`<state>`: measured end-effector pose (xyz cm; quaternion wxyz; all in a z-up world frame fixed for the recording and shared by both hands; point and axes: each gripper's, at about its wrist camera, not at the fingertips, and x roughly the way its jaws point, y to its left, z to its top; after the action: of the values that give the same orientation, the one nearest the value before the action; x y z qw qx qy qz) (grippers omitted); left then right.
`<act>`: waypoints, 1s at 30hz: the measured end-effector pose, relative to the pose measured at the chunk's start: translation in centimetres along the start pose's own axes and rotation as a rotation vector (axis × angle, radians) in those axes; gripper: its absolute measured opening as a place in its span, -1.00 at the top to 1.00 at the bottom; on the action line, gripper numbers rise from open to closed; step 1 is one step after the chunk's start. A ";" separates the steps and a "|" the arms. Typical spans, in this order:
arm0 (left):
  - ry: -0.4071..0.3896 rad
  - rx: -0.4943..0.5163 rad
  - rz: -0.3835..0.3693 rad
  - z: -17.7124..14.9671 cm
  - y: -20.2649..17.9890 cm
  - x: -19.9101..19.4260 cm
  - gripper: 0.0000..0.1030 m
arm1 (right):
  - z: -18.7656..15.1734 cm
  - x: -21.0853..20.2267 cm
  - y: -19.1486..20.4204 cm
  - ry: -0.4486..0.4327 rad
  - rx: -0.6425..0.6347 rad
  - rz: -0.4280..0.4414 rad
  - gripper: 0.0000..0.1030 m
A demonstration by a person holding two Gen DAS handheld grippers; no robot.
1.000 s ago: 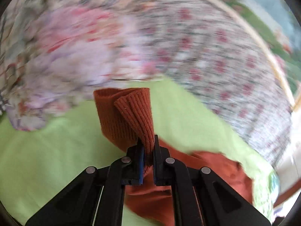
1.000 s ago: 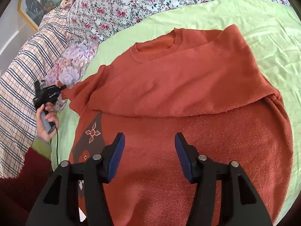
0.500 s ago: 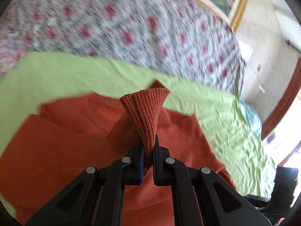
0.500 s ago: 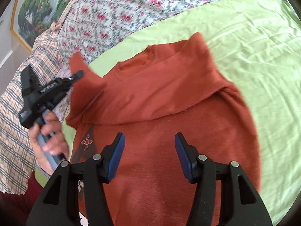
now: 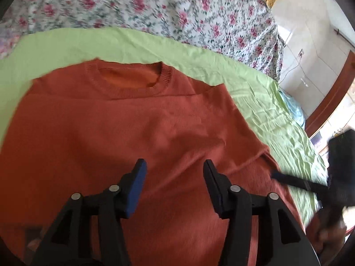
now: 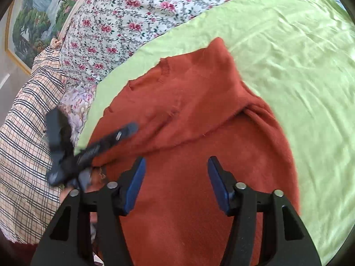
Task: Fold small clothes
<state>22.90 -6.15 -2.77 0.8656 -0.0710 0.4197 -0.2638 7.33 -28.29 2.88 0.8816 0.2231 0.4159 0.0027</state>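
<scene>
Lime-green sheet (image 5: 255, 82) covers the bed, with floral bedding (image 5: 177, 11) behind it. On the sheet lies the rust-orange sweater (image 5: 124, 124), neckline away from the person, both sleeves apparently folded across the chest, though blur hides the edges. The left gripper (image 5: 173, 175) hangs over it, jaws opening, nothing between them. The right gripper (image 6: 176, 173) is opening too, empty. Soft, light knit would likely drape and slide; the hem looks the best place to pinch.

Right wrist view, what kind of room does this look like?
Most likely a bedroom. The rust sweater lies on a green sheet spread over a bed with floral bedding, a plaid pillow beside it, and a framed landscape painting behind.
</scene>
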 end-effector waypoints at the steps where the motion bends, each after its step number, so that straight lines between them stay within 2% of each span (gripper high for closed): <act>1: -0.007 0.000 0.006 -0.5 0.5 -1.2 -0.09 | 0.5 0.6 0.2 0.001 -0.005 0.001 -0.24; 5: -0.034 -0.045 0.128 -3.5 4.9 -6.8 -0.09 | 2.7 3.3 0.4 0.015 0.011 0.015 -0.24; 8: -0.040 -0.108 0.284 -5.8 9.4 -9.7 -0.09 | 4.2 6.0 0.4 0.040 0.036 0.032 -0.24; 11: 0.007 -0.163 0.391 -6.8 13.4 -10.4 -0.09 | 4.9 8.7 0.4 0.081 0.052 0.005 -0.24; 14: 0.054 -0.164 0.420 -6.6 15.1 -9.3 -0.10 | 5.4 11.1 0.6 0.099 0.079 0.018 -0.20; 15: 0.061 -0.153 0.431 -6.4 15.2 -8.9 -0.10 | 5.5 11.4 1.1 0.093 0.063 0.017 -0.06; 16: 0.064 -0.142 0.449 -6.0 15.2 -8.5 -0.12 | 5.7 11.7 1.6 0.090 0.054 0.021 0.50; 17: 0.070 -0.122 0.462 -5.5 15.0 -7.9 -0.13 | 6.0 11.7 2.0 0.090 0.062 0.042 0.86; 20: 0.074 -0.082 0.520 -4.2 14.9 -6.4 -0.16 | 7.5 9.6 3.5 0.004 0.044 0.079 0.86; 23: 0.027 -0.159 0.575 -3.0 16.3 -6.8 -0.08 | 8.9 5.1 4.6 -0.141 0.009 0.104 0.86; 25: -0.007 -0.236 0.597 -3.1 17.5 -7.6 -0.06 | 9.5 2.1 4.2 -0.237 -0.008 0.079 0.86; 27: -0.034 -0.280 0.603 -3.7 18.0 -8.1 -0.08 | 9.5 1.2 2.6 -0.251 -0.002 0.028 0.86; 30: -0.086 -0.308 0.639 -4.3 17.7 -9.0 -0.08 | 8.5 2.8 -0.5 -0.192 0.040 -0.042 0.86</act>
<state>22.05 13.94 -5.43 0.9005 -0.0768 0.4186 0.0899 15.34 -31.52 5.33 0.9127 0.2312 0.3338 -0.0455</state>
